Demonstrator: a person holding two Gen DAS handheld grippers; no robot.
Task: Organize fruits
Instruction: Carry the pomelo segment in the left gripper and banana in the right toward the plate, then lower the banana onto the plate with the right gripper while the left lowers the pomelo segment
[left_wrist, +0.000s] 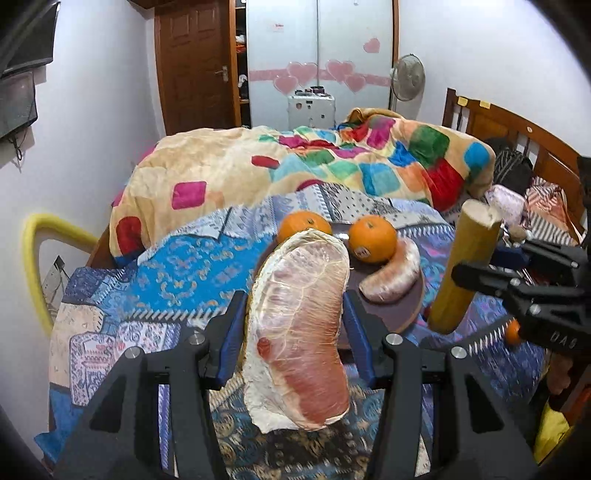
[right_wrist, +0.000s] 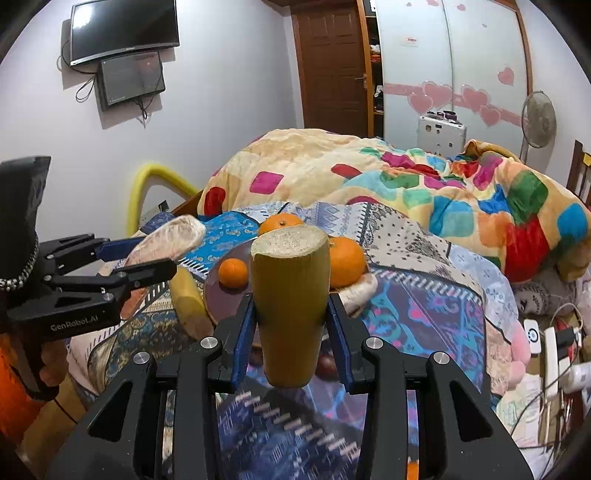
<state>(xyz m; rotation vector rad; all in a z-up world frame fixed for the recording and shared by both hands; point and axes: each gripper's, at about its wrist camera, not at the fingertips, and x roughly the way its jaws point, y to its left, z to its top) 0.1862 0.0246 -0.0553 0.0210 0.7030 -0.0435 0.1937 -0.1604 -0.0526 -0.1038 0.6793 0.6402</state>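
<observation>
I have a peeled pomelo segment pinched in my left gripper and a stiff sugarcane piece clamped in my right gripper, both above the brown plate, and I judge the pomelo soft, best gripped mid-body

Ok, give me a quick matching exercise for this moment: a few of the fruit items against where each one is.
Things:
1. large pomelo segment
2. yellow cut stalk
3. smaller pomelo segment
4. stickered orange

Places:
A. lying at the plate's edge
B. held in the right gripper
C. sitting on the plate
D. held in the left gripper

Pairs: 1-D, 2-B, 3-A, 4-C
</observation>
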